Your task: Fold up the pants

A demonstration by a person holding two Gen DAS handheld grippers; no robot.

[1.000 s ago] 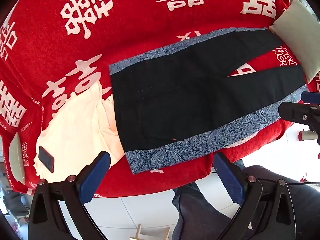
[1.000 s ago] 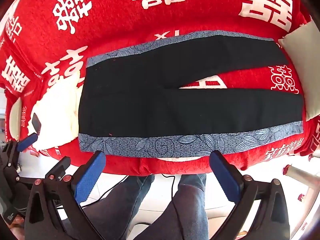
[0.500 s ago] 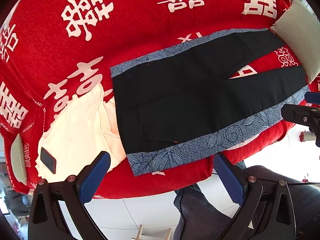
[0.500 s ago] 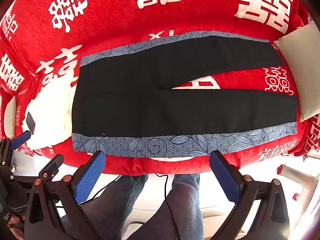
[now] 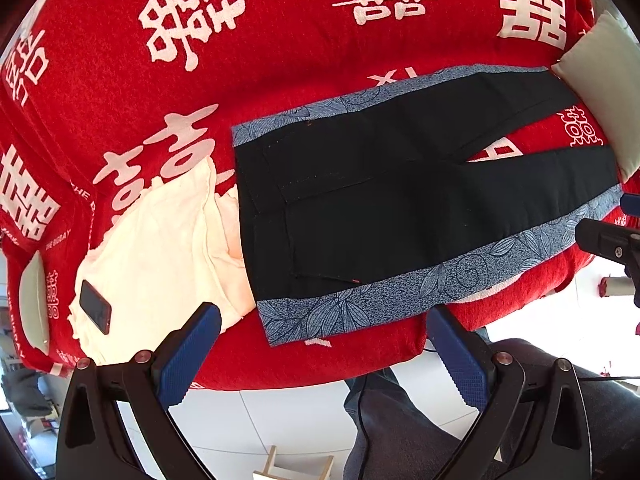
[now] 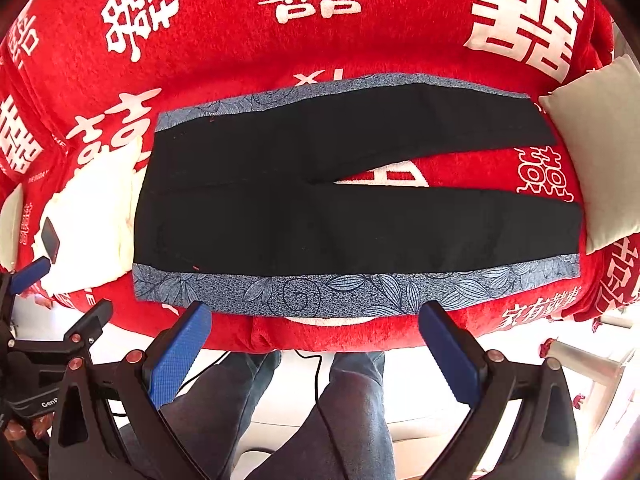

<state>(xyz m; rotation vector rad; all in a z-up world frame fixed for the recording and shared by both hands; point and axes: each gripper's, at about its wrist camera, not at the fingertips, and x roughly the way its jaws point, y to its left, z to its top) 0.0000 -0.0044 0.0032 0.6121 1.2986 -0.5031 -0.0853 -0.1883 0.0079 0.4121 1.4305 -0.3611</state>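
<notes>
Left wrist view first: at the far left of the red cover [image 5: 280, 60], well away from the pants [image 5: 400, 208], a dark phone [image 5: 95, 306] lies on a cream cloth [image 5: 160, 248], and that cloth's right edge runs under the pants' waistband. The pants lie spread flat on the cover, black with blue leaf-print bands along both outer seams, waistband to the left and the two legs parted toward the right, where a pale cushion [image 5: 604, 80] sits just beside the far cuff. The left hand-held gripper [image 5: 320, 356] hangs released in front of the pants' near blue band, its blue pads wide apart and clear of the cloth. In the right wrist view the pants [image 6: 340, 208] fill the middle, the phone [image 6: 50, 239] to their left and the cushion [image 6: 592, 152] to their right. The right hand-held gripper [image 6: 316, 350] is likewise released, pads spread, just short of the near band, above a person's legs [image 6: 340, 420] in dark trousers.
</notes>
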